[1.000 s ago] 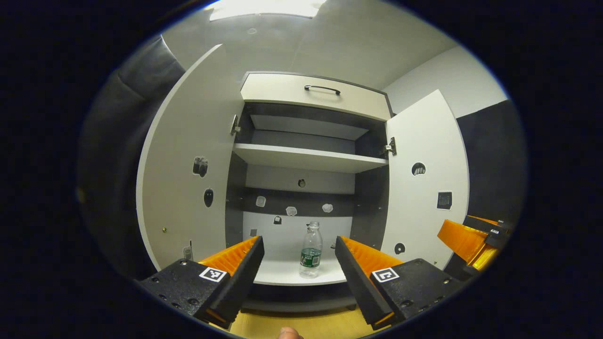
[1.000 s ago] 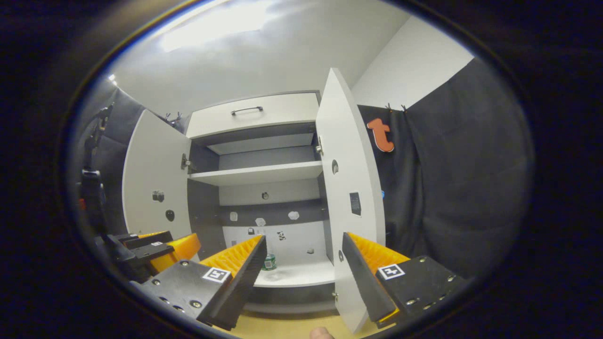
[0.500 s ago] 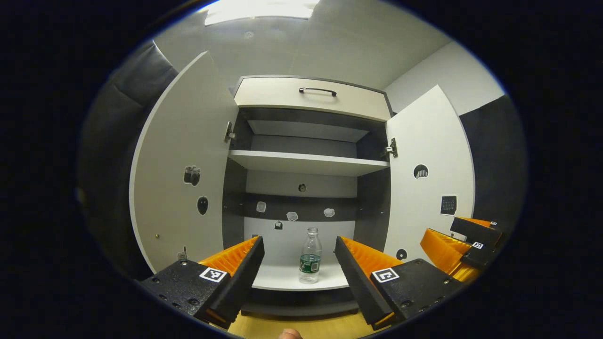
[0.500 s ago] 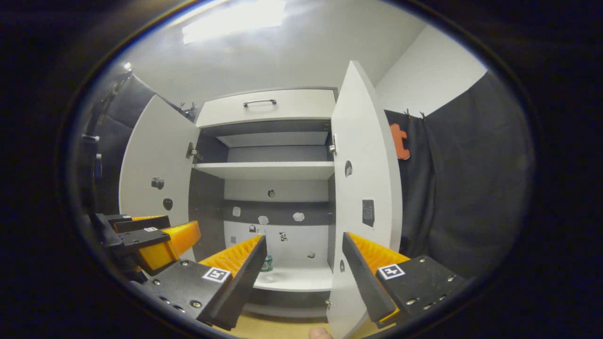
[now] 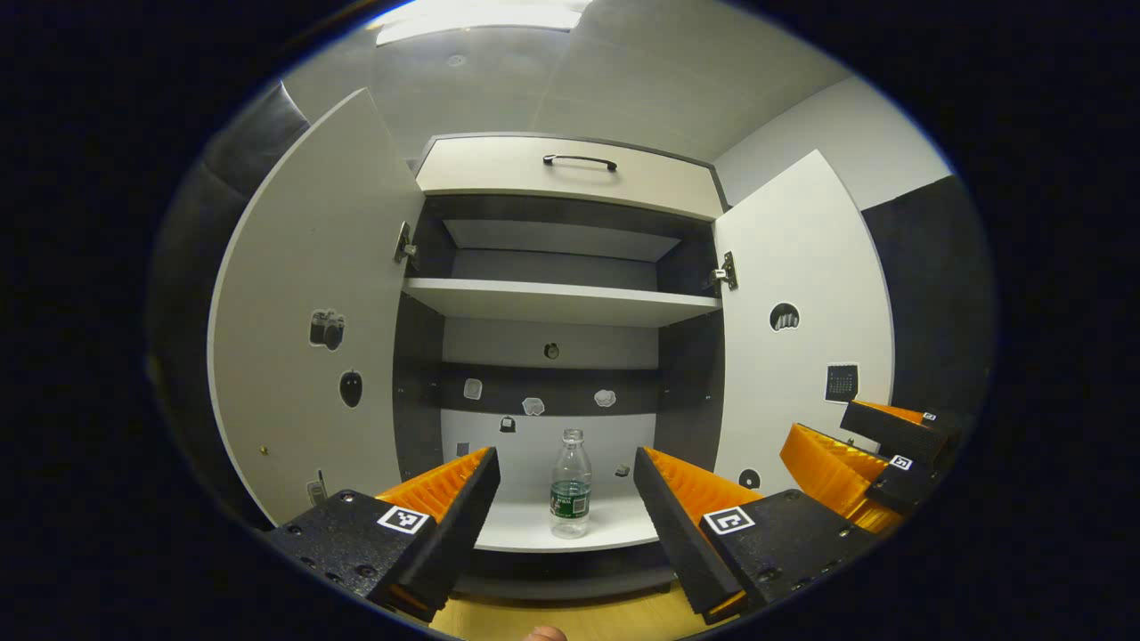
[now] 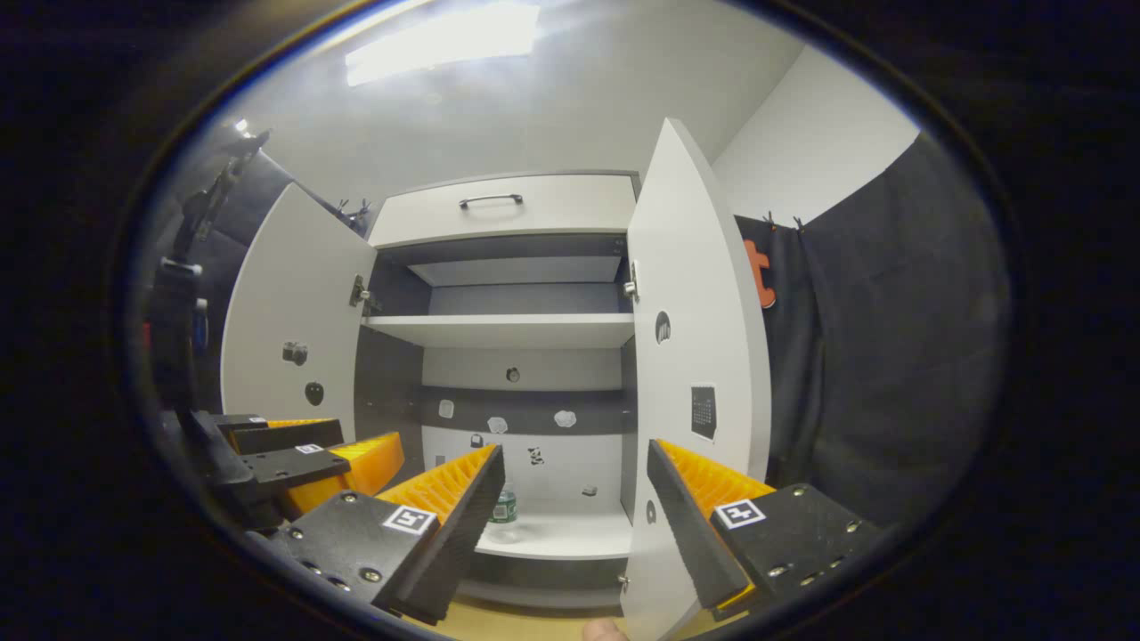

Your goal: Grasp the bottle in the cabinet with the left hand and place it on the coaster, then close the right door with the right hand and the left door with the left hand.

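- Left gripper view: your left gripper (image 5: 566, 499) is wide open and grips nothing; it points straight into the cabinet (image 5: 570, 174).
- The bottle (image 5: 569, 484), clear with a green label, stands upright on the cabinet's bottom shelf (image 5: 614, 534), in line with the gap between your fingers and beyond their tips, untouched.
- Both cabinet doors are swung open: the left door (image 5: 303, 294) to the left of the opening, the right door (image 5: 802, 267) to its right, each bearing small stickers.
- A middle shelf (image 5: 557, 303) crosses the cabinet above the bottle; above that sits a drawer front with a dark handle (image 5: 579, 161).
- Your right gripper (image 5: 868, 454) appears low at the right door's outer side.
- Right gripper view: your right gripper (image 6: 574, 503) is likewise wide open and carries nothing, aimed at the cabinet (image 6: 508, 209) near the free edge of the right door (image 6: 695, 294).
- The bottle (image 6: 503, 512) is partly hidden behind the near finger (image 6: 445, 503); only its label band and base show, on the bottom shelf (image 6: 570, 539).
- The left door (image 6: 294, 294) stands open on the far side of the cabinet, with your left gripper (image 6: 303, 454) low in front of it.
- A strip of wooden surface (image 5: 570, 619) lies below the cabinet's base.
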Demonstrator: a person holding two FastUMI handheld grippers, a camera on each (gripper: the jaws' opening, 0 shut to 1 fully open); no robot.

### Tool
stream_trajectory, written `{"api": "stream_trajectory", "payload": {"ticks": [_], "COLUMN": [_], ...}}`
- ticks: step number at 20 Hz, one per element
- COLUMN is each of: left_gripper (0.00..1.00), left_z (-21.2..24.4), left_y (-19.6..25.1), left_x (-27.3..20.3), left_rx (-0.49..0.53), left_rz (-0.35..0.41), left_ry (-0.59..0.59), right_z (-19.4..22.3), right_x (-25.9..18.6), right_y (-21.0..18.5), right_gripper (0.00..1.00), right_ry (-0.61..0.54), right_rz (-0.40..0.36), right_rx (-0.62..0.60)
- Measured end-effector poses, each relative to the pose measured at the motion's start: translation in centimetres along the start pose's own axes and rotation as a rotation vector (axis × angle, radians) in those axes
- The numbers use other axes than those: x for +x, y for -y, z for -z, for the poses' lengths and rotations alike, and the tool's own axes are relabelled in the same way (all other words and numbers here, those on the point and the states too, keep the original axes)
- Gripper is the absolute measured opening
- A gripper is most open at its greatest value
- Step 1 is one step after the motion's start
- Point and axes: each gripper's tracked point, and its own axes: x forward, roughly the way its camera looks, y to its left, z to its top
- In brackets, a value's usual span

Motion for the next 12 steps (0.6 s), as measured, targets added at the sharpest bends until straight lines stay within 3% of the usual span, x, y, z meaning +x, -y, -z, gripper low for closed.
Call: {"api": "stream_trajectory", "payload": {"ticks": [6,8,12], "left_gripper": [0.96,0.93,0.96], "left_z": [1.8,3.2,6.7], "left_y": [-0.6,-0.8,-0.4], "left_x": [6.8,9.6,15.0], "left_rx": [-0.001,-0.004,-0.008], "left_rz": [0.027,0.028,0.042], "left_ry": [-0.014,-0.039,-0.111], "right_z": [-1.4,-1.9,-2.8], "right_x": [-1.9,-2.5,-4.1], "right_y": [0.9,1.9,4.1], "right_gripper": [1.0,0.98,0.98], "right_ry": [0.019,0.027,0.04], "right_rz": [0.037,0.066,0.147], "right_rx": [-0.007,-0.029,-0.058]}}
